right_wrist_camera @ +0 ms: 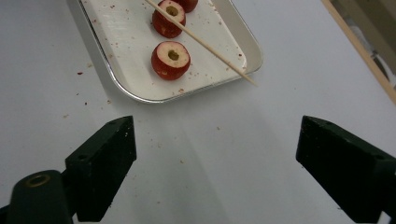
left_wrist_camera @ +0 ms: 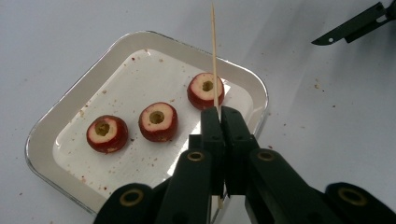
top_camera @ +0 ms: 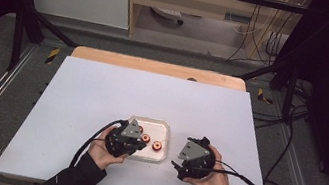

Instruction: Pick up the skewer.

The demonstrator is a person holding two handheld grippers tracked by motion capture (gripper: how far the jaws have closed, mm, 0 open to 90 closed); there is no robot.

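Left gripper view makes it pretty clear what's going on: the left gripper (left_wrist_camera: 218,114) has its jaws pinched fully together on a thin wooden skewer (left_wrist_camera: 214,56), gripping it near the lower end so most of the length sticks out free past the tips. My guess is that's on purpose, since you need a long bare stretch to thread fruit onto.

The skewer runs straight up and away from the jaws in that view, with its tip out past the far rim of the tray (left_wrist_camera: 70,100). In the right gripper view the skewer (right_wrist_camera: 205,44) lies as a long diagonal over the tray, free end pointing toward the right gripper's side and ending just past the tray's rim.

Three cored red fruit pieces (left_wrist_camera: 158,121) sit in a row in the tray, cut faces and holes facing up, which looks like a handy setup for spearing them.

The right gripper (right_wrist_camera: 215,154) has its jaws spread wide with nothing between them, over bare table (right_wrist_camera: 261,140) just beside the tray. Looks like it's standing by to grab a piece.
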